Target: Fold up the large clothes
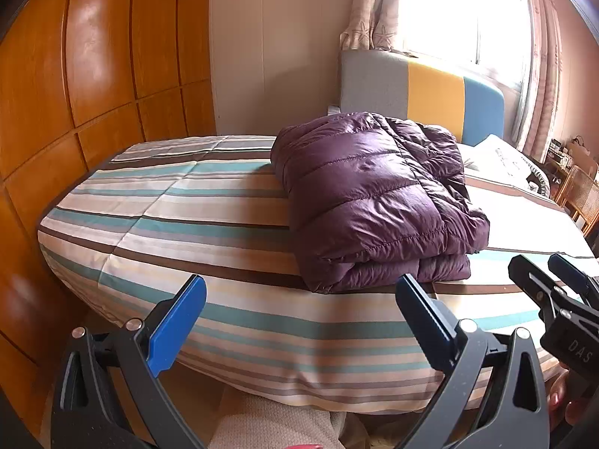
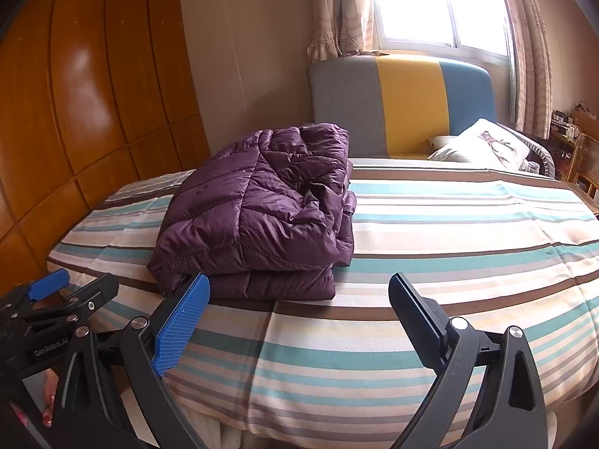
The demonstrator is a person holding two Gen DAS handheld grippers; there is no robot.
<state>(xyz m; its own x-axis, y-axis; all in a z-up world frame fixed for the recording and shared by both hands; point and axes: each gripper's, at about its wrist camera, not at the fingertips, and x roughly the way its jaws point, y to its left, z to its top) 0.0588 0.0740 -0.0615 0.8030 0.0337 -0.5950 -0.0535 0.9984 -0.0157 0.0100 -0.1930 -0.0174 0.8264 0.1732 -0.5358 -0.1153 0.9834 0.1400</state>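
A purple quilted down jacket (image 1: 378, 194) lies folded in a thick bundle on the striped bed cover (image 1: 179, 217); it also shows in the right wrist view (image 2: 262, 213). My left gripper (image 1: 301, 292) is open and empty, held back at the bed's near edge, just short of the jacket. My right gripper (image 2: 299, 292) is open and empty at the near edge, its left finger close to the jacket's front corner. The right gripper shows at the right edge of the left wrist view (image 1: 550, 273), and the left gripper at the left edge of the right wrist view (image 2: 75, 280).
A wooden wardrobe (image 1: 75, 93) stands on the left. A grey, yellow and blue headboard (image 2: 400, 104) and a pillow (image 2: 483, 146) are at the far end. A window with curtains (image 2: 441, 3) is behind. Wicker chairs (image 2: 584, 161) stand at the right. Striped cover (image 2: 468, 224) lies bare right of the jacket.
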